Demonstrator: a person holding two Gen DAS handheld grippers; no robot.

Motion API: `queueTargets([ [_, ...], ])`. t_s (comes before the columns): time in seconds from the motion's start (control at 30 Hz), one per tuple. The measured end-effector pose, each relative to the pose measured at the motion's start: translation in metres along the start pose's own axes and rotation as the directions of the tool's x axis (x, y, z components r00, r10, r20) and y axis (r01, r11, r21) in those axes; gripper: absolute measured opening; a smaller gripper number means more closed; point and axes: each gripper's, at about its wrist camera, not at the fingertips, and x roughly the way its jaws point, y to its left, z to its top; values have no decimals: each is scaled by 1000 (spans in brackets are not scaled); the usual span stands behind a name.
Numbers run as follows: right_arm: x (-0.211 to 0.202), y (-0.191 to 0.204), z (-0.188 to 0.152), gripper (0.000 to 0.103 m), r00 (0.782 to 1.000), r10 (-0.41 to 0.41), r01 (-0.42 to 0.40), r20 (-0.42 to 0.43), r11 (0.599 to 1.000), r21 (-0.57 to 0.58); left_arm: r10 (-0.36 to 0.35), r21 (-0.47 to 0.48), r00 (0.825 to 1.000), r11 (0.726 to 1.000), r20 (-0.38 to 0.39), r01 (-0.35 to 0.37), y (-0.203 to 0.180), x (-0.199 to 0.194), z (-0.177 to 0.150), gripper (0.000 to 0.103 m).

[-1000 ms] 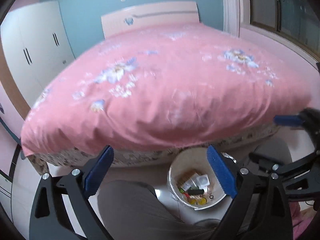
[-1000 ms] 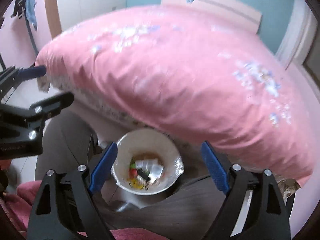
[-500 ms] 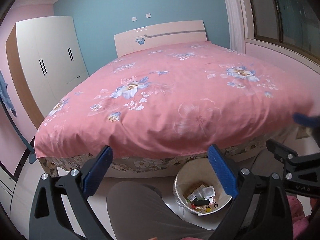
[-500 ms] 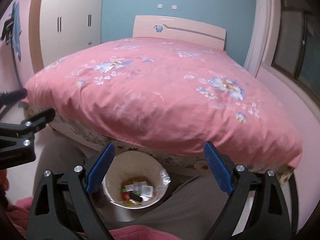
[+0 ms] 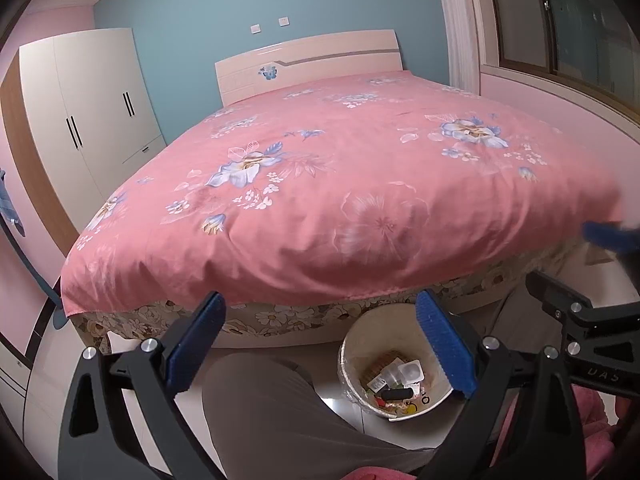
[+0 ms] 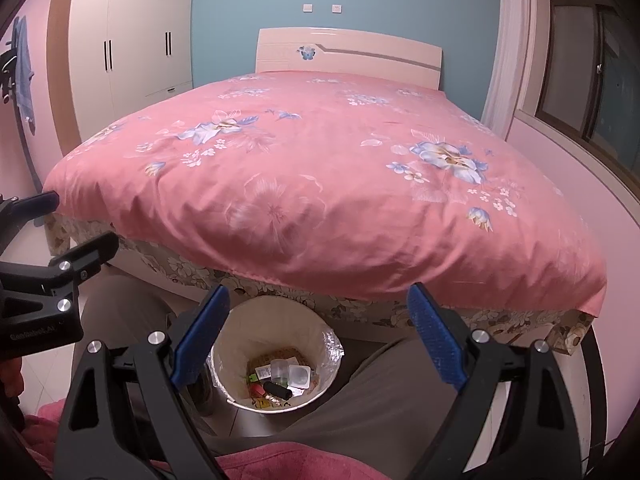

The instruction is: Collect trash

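A white trash bin (image 5: 352, 354) stands on the floor at the foot of the bed, between the person's knees; it also shows in the right wrist view (image 6: 236, 340). It holds several pieces of trash (image 5: 394, 380), among them small plastic cups, wrappers and a black cylinder (image 6: 276, 391). My left gripper (image 5: 320, 344) is open and empty, held above the knees and bin. My right gripper (image 6: 316, 336) is open and empty above the bin. Each gripper shows at the edge of the other's view.
A large bed with a pink floral cover (image 5: 352, 184) fills the middle of both views. A white wardrobe (image 5: 88, 120) stands at the left, a window (image 5: 568, 28) at the right. The person's grey-trousered legs (image 5: 272, 412) flank the bin.
Both grippers have lifted and tilted up from the bin toward the bed. The view has steadied and more of the room shows. Both stay open and empty.
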Motion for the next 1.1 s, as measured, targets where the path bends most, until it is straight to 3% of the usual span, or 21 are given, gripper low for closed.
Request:
queueTargets([
  [1.1,1,2,-1,89,1000,-1,1,-7,1000,-3,-18,6,1000,1000,-4,18,-2,0,0,97],
])
